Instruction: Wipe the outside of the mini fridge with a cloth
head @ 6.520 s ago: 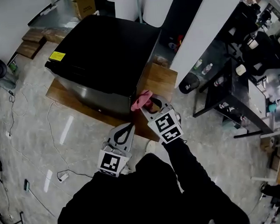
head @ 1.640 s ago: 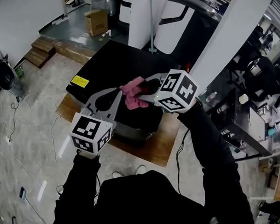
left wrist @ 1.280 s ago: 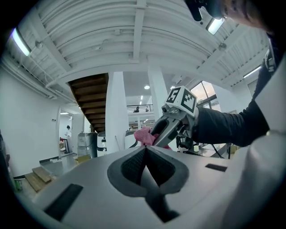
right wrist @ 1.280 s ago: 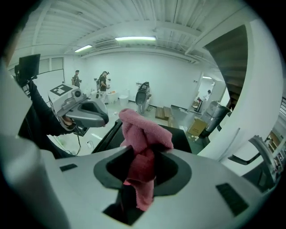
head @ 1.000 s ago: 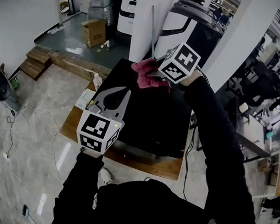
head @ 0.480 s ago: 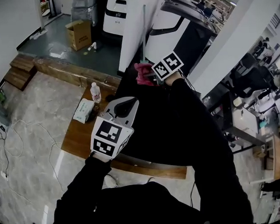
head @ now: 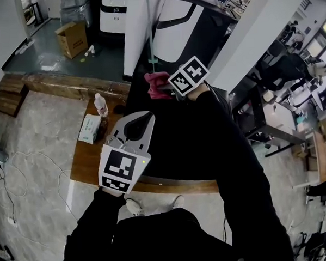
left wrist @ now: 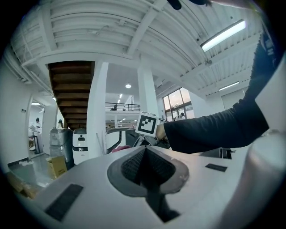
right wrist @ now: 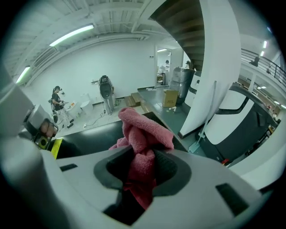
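The black mini fridge [head: 169, 138] stands on a wooden platform, and my right arm hides much of its top. My right gripper [head: 169, 87] is shut on a crumpled pink cloth [head: 155, 84] at the fridge's far edge. The right gripper view shows the cloth [right wrist: 143, 132] bunched between the jaws above the glossy black top [right wrist: 96, 134]. My left gripper [head: 142, 119] hovers over the near left part of the top, shut with nothing in it. In the left gripper view its pads [left wrist: 134, 163] press together, and the right gripper's marker cube [left wrist: 147, 124] shows beyond.
A water bottle [head: 100, 105] and a tissue pack [head: 89, 128] sit on the wooden platform [head: 85, 161] left of the fridge. White machines [head: 173, 17] and a white column [head: 240, 36] stand close behind. A cardboard box [head: 73, 38] is at far left, desks at right.
The right gripper carried the pink cloth from the fridge's front, up over the top, to its far edge. The person moved closer. The left gripper stayed shut over the near side.
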{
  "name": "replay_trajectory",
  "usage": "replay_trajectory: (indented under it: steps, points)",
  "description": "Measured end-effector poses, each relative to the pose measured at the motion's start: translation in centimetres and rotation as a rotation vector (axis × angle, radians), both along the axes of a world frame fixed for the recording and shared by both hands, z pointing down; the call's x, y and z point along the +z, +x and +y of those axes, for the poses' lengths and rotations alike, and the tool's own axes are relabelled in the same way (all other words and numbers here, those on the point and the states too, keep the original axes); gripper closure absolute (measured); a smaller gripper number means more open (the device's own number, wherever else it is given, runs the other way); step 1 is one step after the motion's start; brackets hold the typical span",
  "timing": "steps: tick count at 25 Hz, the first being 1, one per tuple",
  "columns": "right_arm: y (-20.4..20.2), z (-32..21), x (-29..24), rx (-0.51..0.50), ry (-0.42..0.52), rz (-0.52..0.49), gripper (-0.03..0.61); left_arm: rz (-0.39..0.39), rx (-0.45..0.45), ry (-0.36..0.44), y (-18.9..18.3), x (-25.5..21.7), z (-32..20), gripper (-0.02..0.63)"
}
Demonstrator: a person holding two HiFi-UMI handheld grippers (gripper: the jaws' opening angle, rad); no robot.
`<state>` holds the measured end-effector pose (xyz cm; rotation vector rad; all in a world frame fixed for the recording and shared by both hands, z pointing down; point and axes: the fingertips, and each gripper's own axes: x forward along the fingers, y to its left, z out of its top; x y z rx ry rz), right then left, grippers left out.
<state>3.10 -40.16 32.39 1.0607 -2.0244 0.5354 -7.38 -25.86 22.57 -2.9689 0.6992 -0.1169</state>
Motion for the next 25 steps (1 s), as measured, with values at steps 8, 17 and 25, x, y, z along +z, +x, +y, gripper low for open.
replay_trajectory:
  steps: [8,17,25]
  points:
    - [-3.9,7.6,-1.0,-0.082,0.007,-0.015,0.454,0.008,-0.014,-0.027,0.0,-0.2,2.3,0.607]
    - [-8.4,17.8,-1.3,-0.211,0.001,-0.109,0.454,-0.034,-0.124,-0.036,-0.7,0.8,6.9,0.607]
    - [-10.4,24.4,-0.9,-0.296,-0.032,-0.154,0.453,-0.037,-0.178,-0.038,-1.7,1.4,11.7,0.607]
